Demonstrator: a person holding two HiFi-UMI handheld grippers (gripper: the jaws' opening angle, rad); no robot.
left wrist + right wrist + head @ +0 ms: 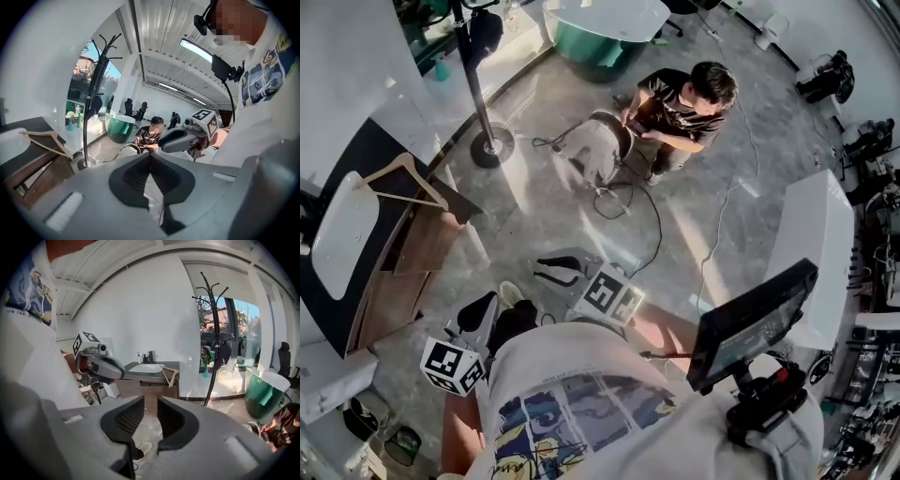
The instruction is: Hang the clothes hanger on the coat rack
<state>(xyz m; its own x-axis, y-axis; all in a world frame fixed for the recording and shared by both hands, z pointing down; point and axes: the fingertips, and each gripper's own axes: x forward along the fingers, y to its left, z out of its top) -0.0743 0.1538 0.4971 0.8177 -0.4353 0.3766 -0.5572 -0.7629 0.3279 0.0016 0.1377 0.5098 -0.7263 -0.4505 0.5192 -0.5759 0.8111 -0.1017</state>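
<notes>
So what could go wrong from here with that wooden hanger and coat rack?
The wooden hanger sits at the edge of the vanity counter; a clumsy grab by the open right gripper might knock it to the floor. The coat rack is a thin pole on a small round base, so a bump could rock it. Cables lie on the floor, a possible trip hazard.

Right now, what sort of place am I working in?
Probably a mock bathroom set up in a studio or lab: a vanity with a white sink, a green bathtub, and a person among loose cables.
</notes>
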